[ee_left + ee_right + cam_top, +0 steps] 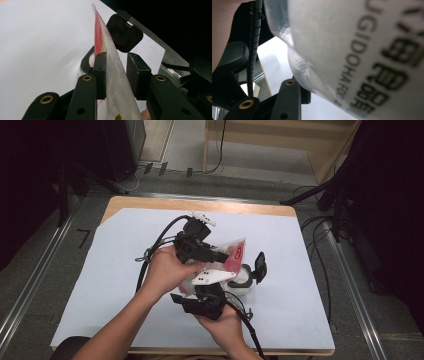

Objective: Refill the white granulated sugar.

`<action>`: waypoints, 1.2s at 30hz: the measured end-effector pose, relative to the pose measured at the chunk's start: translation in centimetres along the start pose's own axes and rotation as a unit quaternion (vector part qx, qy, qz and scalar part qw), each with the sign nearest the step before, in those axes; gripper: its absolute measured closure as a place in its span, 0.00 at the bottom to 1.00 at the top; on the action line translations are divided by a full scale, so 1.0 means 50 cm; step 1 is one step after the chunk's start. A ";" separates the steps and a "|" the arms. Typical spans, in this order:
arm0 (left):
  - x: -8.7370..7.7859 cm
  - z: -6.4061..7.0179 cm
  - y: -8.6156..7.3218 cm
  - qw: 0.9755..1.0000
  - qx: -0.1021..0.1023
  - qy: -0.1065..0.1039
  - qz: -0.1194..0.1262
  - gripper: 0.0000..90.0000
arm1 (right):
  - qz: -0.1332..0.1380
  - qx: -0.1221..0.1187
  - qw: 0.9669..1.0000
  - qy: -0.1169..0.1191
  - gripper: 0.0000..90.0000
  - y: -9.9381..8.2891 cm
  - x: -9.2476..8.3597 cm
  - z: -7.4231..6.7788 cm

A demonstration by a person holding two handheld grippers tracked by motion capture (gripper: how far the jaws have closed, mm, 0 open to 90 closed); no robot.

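Observation:
A clear plastic bag (235, 252) with red print hangs over the middle of the table between my two grippers. My left gripper (222, 255) reaches in from the left. In the left gripper view the bag (113, 75) stands edge-on between the pads (100, 72), which press on it. My right gripper (202, 287) comes up from below. In the right gripper view the bag (352, 50), with black lettering, lies close over the jaws and hides the far one; one finger (289, 97) shows. A white round container (243, 282) with its black lid (260, 265) flipped open sits just beyond the bag.
A white sheet (125, 270) covers the wooden table (200, 205). The container (86, 62) and its lid (125, 32) lie right behind the bag. Cables (320, 250) trail on the floor at the right, and dark stands flank both sides of the table.

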State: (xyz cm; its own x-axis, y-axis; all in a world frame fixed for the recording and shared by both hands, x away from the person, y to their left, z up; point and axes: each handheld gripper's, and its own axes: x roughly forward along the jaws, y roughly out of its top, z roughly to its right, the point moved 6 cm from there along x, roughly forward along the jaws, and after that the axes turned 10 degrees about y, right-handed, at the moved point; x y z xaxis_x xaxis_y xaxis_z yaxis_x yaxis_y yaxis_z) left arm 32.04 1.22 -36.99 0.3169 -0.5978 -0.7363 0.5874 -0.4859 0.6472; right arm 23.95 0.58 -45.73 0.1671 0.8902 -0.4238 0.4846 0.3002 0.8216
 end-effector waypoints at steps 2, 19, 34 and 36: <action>0.000 0.000 0.000 1.000 0.000 0.000 0.000 0.79 | 0.000 0.000 1.000 -0.001 0.70 0.000 0.000 0.000; -0.001 0.001 0.001 1.000 0.000 -0.001 0.001 0.78 | 0.002 -0.002 1.000 -0.002 0.71 0.001 0.000 0.000; -0.001 -0.003 0.002 1.000 -0.010 -0.004 0.000 0.79 | -0.001 0.000 1.000 -0.002 0.71 0.004 -0.001 0.001; 0.001 -0.005 0.003 1.000 -0.013 -0.007 0.002 0.79 | -0.002 0.002 1.000 -0.002 0.71 0.003 -0.001 0.002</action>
State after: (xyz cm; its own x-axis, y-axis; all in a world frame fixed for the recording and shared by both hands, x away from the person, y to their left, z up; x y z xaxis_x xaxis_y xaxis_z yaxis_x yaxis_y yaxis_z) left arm 32.34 1.29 -37.01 0.3091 -0.6082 -0.7311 0.6053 -0.4671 0.6445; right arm 24.09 0.56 -45.63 0.1685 0.8871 -0.4296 0.4892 0.3031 0.8178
